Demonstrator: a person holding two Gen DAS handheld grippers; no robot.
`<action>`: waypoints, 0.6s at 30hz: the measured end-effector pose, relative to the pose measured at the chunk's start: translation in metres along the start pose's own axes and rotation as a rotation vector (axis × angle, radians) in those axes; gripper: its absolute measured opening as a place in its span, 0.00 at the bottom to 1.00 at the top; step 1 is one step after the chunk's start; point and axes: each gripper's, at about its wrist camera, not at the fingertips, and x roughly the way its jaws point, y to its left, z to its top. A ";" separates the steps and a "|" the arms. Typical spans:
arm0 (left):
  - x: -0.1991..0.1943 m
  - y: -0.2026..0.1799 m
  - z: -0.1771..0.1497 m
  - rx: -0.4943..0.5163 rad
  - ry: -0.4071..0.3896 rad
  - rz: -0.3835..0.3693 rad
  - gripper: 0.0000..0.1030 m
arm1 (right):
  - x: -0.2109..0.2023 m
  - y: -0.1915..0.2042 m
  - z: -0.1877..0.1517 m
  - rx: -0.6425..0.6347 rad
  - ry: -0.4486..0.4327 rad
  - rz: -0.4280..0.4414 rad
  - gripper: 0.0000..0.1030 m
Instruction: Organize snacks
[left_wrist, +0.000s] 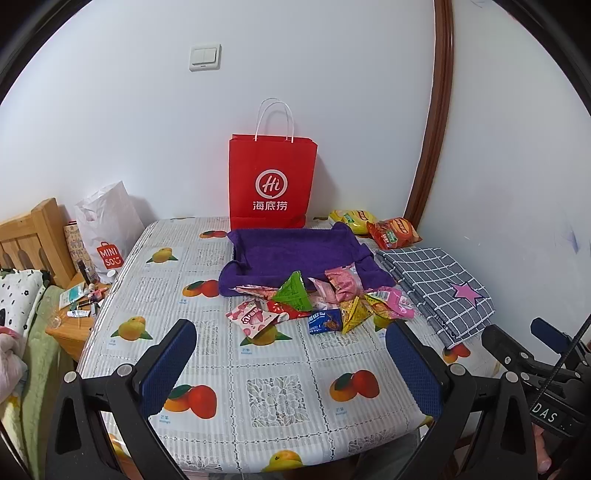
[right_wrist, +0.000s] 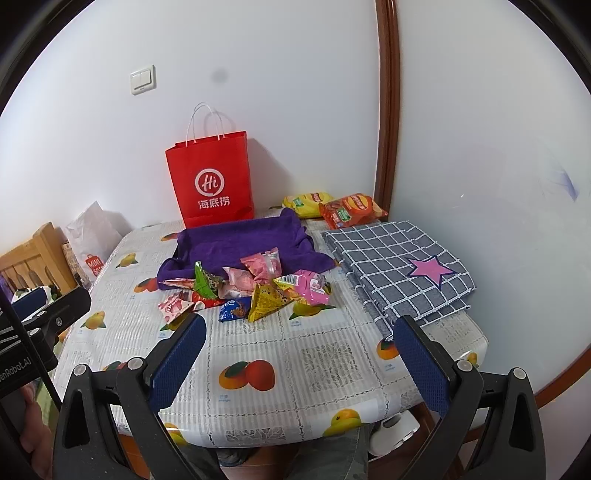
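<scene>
Clearly at the start: nothing is gripped and the snacks lie unsorted.
Left gripper (left_wrist: 290, 363): low over the near part of the counter (left_wrist: 273, 391), its blue-padded fingers (left_wrist: 168, 363) wide apart and holding nothing.
Right gripper (right_wrist: 301, 363): beside it at like height, fingers (right_wrist: 421, 363) spread apart, also holding nothing.
Snack pile (left_wrist: 317, 304): small packets heaped mid-counter, touching and overlapping one another, spilling off the front lip of the purple towel tray (left_wrist: 295, 254).
Nearest packets: a pink strawberry packet (left_wrist: 253, 317), a blue packet (left_wrist: 325, 321) and a yellow triangular packet (left_wrist: 354, 312) lie at the pile's near edge; a green triangular packet (left_wrist: 293, 295) stands behind them.
Right side: a folded grey checked cloth (left_wrist: 436, 284) with a pink star, just beside the pile.
Far corner: a yellow chip bag (left_wrist: 351, 219) and a red chip bag (left_wrist: 395, 230), well apart from the pile.
Back wall: a red paper bag (left_wrist: 271, 184) stands upright behind the tray.
Step in hand: likely the approach to a first pick.
Next move: probably a reach forward to one loose packet at the pile's edge, closing on it alone; crinkly wrappers may slip or drag neighbours.
</scene>
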 end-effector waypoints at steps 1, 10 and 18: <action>0.000 0.000 0.000 0.001 0.000 0.000 1.00 | 0.000 0.000 0.000 0.000 -0.001 0.001 0.97; 0.000 -0.001 0.001 0.002 -0.001 -0.001 1.00 | -0.002 0.001 -0.001 0.001 -0.006 0.006 0.97; -0.001 -0.001 0.001 0.002 -0.001 0.000 1.00 | -0.003 0.000 -0.001 0.000 -0.010 0.011 0.97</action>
